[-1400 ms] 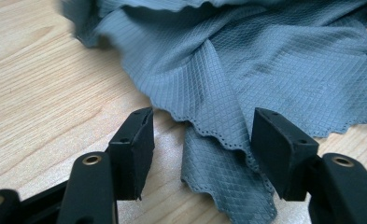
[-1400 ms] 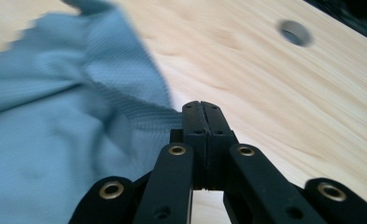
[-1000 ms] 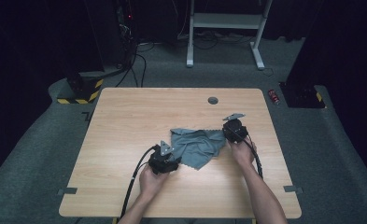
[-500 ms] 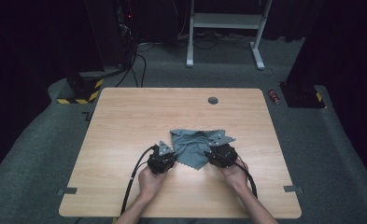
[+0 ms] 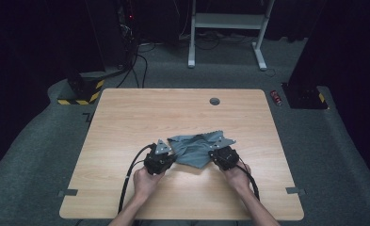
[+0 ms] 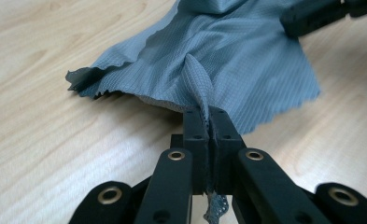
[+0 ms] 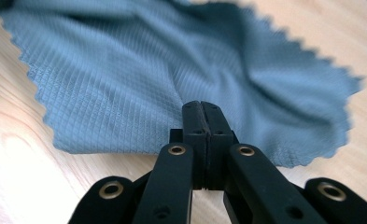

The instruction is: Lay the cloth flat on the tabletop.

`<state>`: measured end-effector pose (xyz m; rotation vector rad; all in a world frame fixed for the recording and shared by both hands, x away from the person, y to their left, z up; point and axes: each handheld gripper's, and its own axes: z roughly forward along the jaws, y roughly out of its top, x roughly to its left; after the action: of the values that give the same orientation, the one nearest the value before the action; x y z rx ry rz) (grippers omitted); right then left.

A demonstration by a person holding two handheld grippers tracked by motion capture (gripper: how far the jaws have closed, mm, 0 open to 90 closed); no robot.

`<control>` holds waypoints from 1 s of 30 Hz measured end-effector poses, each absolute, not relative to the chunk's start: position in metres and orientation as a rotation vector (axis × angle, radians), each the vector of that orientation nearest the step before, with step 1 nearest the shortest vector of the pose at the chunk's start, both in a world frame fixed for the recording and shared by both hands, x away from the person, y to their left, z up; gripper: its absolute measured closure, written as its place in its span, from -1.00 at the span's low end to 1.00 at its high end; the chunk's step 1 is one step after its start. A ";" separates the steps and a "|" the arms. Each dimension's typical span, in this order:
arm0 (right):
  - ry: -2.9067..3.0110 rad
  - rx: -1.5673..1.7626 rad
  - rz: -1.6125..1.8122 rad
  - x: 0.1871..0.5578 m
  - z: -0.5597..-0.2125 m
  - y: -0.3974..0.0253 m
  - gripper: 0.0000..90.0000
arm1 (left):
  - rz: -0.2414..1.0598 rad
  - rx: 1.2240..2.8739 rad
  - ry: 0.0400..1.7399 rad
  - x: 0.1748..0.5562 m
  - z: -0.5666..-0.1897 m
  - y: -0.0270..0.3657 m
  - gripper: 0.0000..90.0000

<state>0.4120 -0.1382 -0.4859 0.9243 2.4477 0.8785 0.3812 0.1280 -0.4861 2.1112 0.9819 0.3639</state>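
Observation:
A grey-blue cloth (image 5: 194,150) with pinked edges lies rumpled on the wooden table (image 5: 173,108), near its front middle. My left gripper (image 5: 172,157) is at the cloth's left edge. In the left gripper view it (image 6: 208,112) is shut on a raised fold of the cloth (image 6: 228,51), and a bit of fabric hangs out below the jaws. My right gripper (image 5: 215,157) is at the cloth's near right edge. In the right gripper view it (image 7: 202,105) is shut, with creases in the cloth (image 7: 148,70) running to its tips. The right gripper (image 6: 312,14) lies past the cloth in the left gripper view.
A round dark grommet (image 5: 214,100) sits near the table's far edge. On the floor are a small red object (image 5: 277,97) at the right, a yellow-black striped base (image 5: 79,94) at the left, and a white frame (image 5: 225,28) behind. Bare wood surrounds the cloth.
My right gripper has come from the cloth's far right corner back toward the person, to the near right edge. The cloth is more bunched. The left gripper has barely moved.

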 end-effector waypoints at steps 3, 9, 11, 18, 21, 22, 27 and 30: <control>2.440 0.895 0.904 0.414 -0.475 -0.135 1.00 | 0.328 2.120 1.023 0.381 -0.492 0.135 0.92; 2.460 0.886 0.875 0.433 -0.471 -0.111 1.00 | 0.351 2.164 1.089 0.389 -0.513 0.137 0.82; 2.470 0.900 0.857 0.443 -0.476 -0.102 1.00 | 0.369 2.140 1.110 0.390 -0.514 0.139 0.75; 2.498 0.948 0.808 0.461 -0.494 -0.085 0.79 | 0.488 2.104 1.128 0.390 -0.520 0.140 0.16; 2.465 0.958 0.886 0.454 -0.486 -0.091 0.69 | 0.513 2.048 1.111 0.387 -0.526 0.145 0.05; 2.451 0.957 0.921 0.449 -0.481 -0.094 0.69 | 0.521 2.046 1.121 0.386 -0.526 0.145 0.02; 2.447 0.919 1.057 0.418 -0.470 -0.099 0.74 | 0.522 2.038 1.135 0.386 -0.526 0.145 -0.04; 2.492 0.879 1.025 0.409 -0.484 -0.087 0.71 | 0.523 2.039 1.136 0.386 -0.526 0.145 -0.05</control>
<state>0.4090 -0.0867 -0.4842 0.8794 2.4917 1.0247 0.3857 0.1446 -0.5264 2.0385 1.1360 0.5225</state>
